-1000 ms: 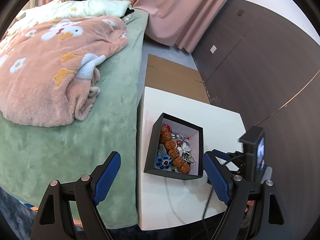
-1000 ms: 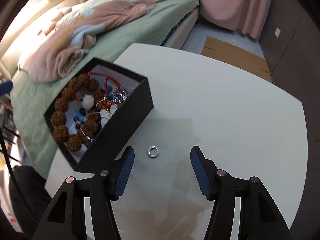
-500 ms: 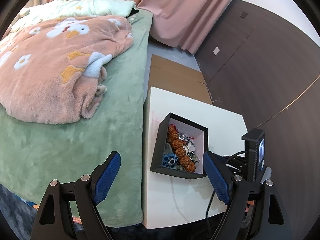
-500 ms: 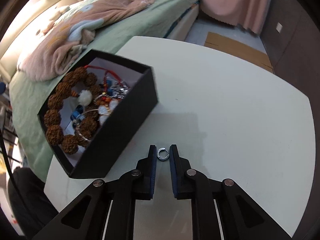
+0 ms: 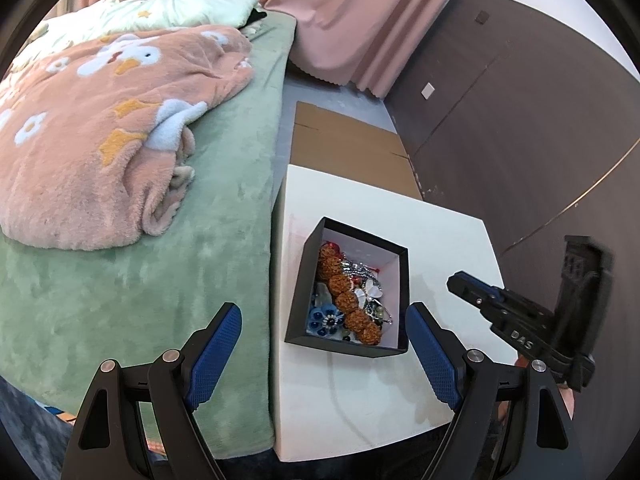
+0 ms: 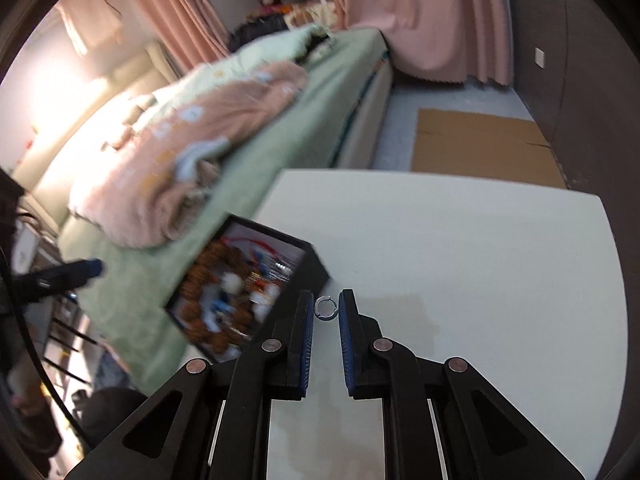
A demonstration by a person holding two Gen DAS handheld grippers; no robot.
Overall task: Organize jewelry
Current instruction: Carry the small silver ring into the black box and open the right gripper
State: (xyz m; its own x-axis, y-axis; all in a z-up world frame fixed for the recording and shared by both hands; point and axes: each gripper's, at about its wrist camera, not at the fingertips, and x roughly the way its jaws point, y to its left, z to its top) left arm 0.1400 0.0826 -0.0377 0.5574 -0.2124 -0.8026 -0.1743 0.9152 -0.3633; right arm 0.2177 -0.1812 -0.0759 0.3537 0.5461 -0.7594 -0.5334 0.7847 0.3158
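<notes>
A black jewelry box [image 5: 348, 288] sits on the white table [image 5: 440, 240] near its left edge, holding a brown bead bracelet [image 5: 346, 300], a blue flower piece and other jewelry. My left gripper [image 5: 324, 336] is open and empty, hovering in front of the box. My right gripper [image 6: 326, 308] is shut on a small silver ring [image 6: 326, 307], lifted above the table just right of the box [image 6: 244, 292]. The right gripper also shows in the left wrist view [image 5: 472, 292], right of the box.
A bed with a green cover [image 5: 120, 280] and a pink blanket [image 5: 100, 120] lies against the table's left side. Flat cardboard [image 5: 352, 148] lies on the floor beyond the table. A dark wall [image 5: 540, 120] runs along the right.
My right gripper closed on the silver ring and lifted it off the table, tilting upward. My left gripper drifted slightly, staying open.
</notes>
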